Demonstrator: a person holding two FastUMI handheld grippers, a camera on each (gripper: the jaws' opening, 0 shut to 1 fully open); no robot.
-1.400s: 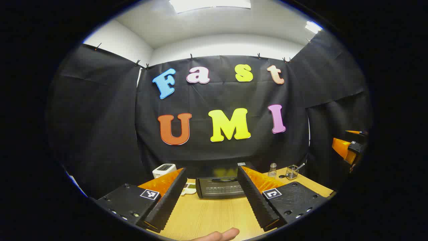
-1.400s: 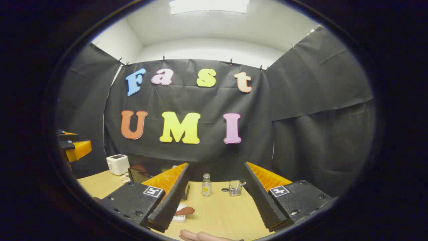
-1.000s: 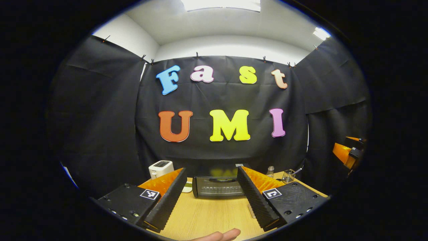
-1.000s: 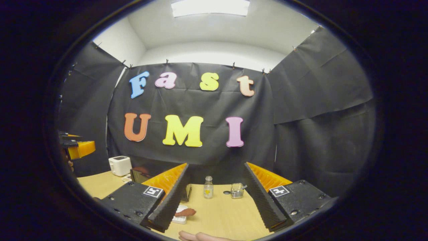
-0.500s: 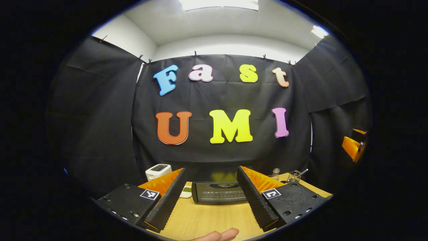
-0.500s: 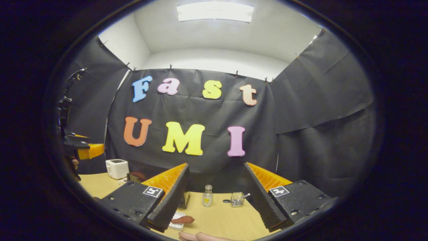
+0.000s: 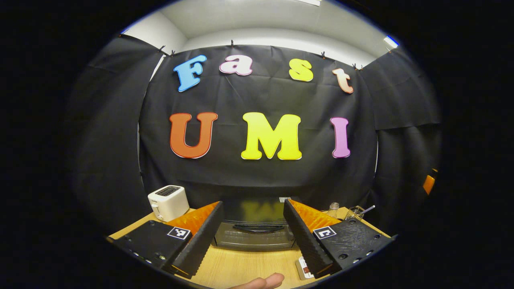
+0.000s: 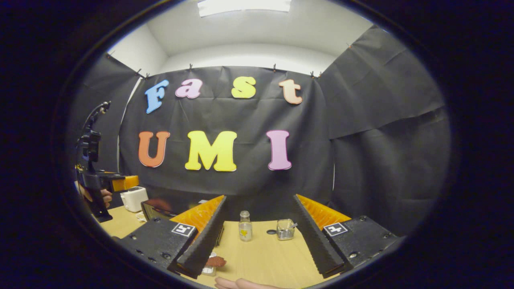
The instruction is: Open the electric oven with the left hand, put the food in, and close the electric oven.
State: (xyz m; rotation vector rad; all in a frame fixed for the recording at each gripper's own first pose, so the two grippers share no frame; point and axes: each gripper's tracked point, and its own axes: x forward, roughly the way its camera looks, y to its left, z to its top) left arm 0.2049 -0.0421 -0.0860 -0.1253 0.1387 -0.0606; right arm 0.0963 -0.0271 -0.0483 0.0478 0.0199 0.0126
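**Left gripper lined up on the oven door, door not yet opened**

Dark glass and black metal: the electric oven (image 7: 253, 228) sits on the wooden table (image 7: 241, 269) straight ahead of the left gripper (image 7: 253, 237), framed between its two fingers. Door shut; the handle (image 7: 257, 228) runs crosswise as a horizontal bar across the upper part of the door, at right angles to the gripper's line of approach. Left gripper spread wide, nothing between its fingers, well short of contact with the door.

Right gripper (image 8: 257, 241) also spread, empty, pointing at a small glass bottle (image 8: 245, 226) and a wire cup (image 8: 285, 229) farther down the table. From this gripper the oven lies ahead and to its left, partly hidden behind its left finger. The food (image 8: 216, 261), a reddish-brown piece on a small white dish (image 8: 207, 269), lies close under that same left fingertip, just beside it. White toaster (image 7: 168, 202) stands to the left of the oven.

Judgement: the left gripper is the nearer one to the handle and is squarely on axis with it; the right is nearer to the food. The next move turns on the handle's crosswise lie: the fingers would need to close over the bar from above and below, so a roll of the gripper seems called for before the downward pull. Task is at its first step.
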